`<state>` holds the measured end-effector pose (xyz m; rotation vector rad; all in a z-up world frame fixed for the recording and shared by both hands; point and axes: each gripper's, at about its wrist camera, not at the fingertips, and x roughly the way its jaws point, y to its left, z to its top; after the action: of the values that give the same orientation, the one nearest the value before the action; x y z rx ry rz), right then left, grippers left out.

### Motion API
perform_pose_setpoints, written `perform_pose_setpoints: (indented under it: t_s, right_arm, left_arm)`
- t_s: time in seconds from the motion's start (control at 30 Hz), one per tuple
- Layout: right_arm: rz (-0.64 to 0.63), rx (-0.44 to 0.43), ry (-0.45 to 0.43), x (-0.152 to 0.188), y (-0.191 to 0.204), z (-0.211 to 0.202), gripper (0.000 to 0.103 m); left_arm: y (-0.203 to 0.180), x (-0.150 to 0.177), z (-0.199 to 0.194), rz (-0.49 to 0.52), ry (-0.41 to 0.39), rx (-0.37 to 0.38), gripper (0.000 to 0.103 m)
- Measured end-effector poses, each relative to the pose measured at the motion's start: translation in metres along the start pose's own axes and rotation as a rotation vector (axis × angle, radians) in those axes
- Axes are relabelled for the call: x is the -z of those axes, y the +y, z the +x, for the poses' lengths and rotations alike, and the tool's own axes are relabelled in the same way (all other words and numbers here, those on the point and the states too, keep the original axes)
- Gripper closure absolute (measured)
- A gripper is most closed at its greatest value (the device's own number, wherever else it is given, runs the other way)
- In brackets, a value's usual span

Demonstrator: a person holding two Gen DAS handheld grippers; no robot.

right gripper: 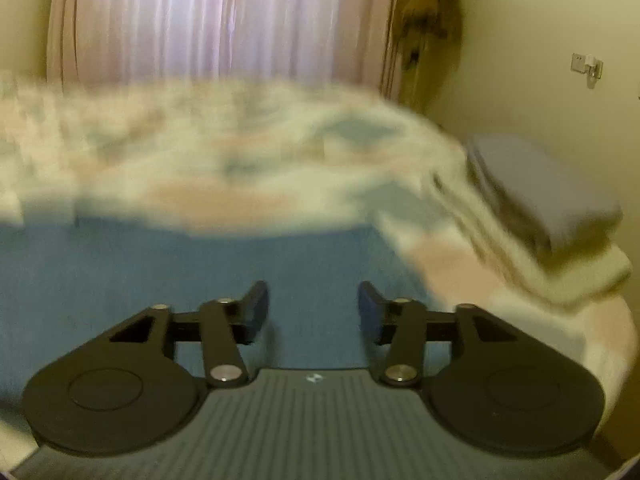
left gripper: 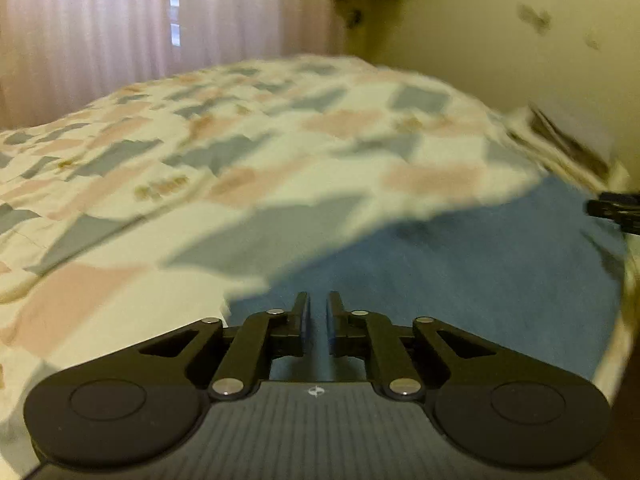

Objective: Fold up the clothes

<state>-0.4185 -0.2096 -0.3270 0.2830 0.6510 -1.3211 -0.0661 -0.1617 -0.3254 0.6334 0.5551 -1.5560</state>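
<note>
Two grippers, left [left gripper: 318, 316] and right [right gripper: 313, 308], over one blue garment [right gripper: 160, 272].

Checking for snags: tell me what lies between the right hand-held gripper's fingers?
Only blue cloth shows between the open right hand-held gripper, seen in the right wrist view.

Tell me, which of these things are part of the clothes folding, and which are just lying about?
Part of the job:
blue garment, spread on the bed
left gripper, fingers nearly closed
right gripper, fingers apart

Just lying about:
patterned bedspread
folded stack by the wall
pink curtain
</note>
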Motion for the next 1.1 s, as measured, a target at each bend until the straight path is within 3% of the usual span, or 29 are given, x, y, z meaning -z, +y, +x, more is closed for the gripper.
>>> perform_pose_setpoints:
  t_s: [0.1,0.17,0.2,0.23,0.27,0.3,0.37,0.53,0.6,0.63,0.67,0.73,0.77,0.87,0.97,1.1]
  right_arm:
    - [0.034,0.019,0.011,0.013,0.0,-0.015,0.056]
    - [0.061,0.034,0.002,0.008,0.002,-0.032,0.056]
    - [0.09,0.019,-0.012,0.007,0.003,-0.039,0.056]
    - [0.134,-0.017,-0.03,0.007,0.004,-0.046,0.055]
    - [0.178,-0.053,-0.048,0.008,0.006,-0.054,0.054]
    - [0.219,-0.088,-0.058,0.009,0.008,-0.059,0.053]
    - [0.277,-0.151,-0.043,0.014,0.019,-0.06,0.052]
    - [0.377,-0.254,-0.003,0.033,0.036,-0.061,0.052]
    - [0.384,-0.288,-0.017,0.032,0.037,-0.06,0.053]
    - [0.387,-0.305,-0.024,0.031,0.037,-0.06,0.058]
    - [0.391,-0.322,-0.031,0.031,0.038,-0.06,0.073]
    - [0.399,-0.37,-0.038,0.027,0.038,-0.057,0.092]
    - [0.402,-0.396,-0.041,0.025,0.038,-0.055,0.097]
    - [0.405,-0.421,-0.013,0.03,0.04,-0.037,0.097]
    - [0.454,-0.448,0.079,0.05,0.037,-0.005,0.103]
    - [0.583,-0.51,0.082,0.06,0.024,0.0,0.103]
  left_arm:
    - [-0.006,0.027,-0.004,0.039,0.053,-0.054,0.087]
    - [0.003,0.033,-0.018,-0.03,0.05,-0.054,0.086]
    - [0.012,0.034,-0.025,-0.092,0.049,-0.053,0.079]
    - [0.022,0.035,-0.029,-0.163,0.052,-0.055,0.061]
    - [0.032,0.038,-0.032,-0.245,0.056,-0.028,0.047]
    - [0.042,0.042,-0.032,-0.333,0.062,0.019,0.043]
    - [0.057,0.051,-0.032,-0.489,0.075,0.107,0.038]
    - [0.068,0.08,-0.018,-0.749,0.113,0.28,0.034]
    - [0.07,0.09,-0.013,-0.833,0.119,0.35,0.037]
    - [0.068,0.091,-0.012,-0.852,0.11,0.383,0.041]
    - [0.065,0.092,-0.012,-0.858,0.103,0.398,0.043]
    - [0.057,0.09,-0.013,-0.837,0.095,0.389,0.047]
    - [0.055,0.09,-0.015,-0.821,0.094,0.368,0.064]
    - [0.061,0.093,-0.023,-0.837,0.07,0.363,0.092]
    - [0.062,0.085,-0.036,-0.822,0.032,0.38,0.096]
    - [0.042,0.05,-0.062,-0.701,-0.036,0.371,0.097]
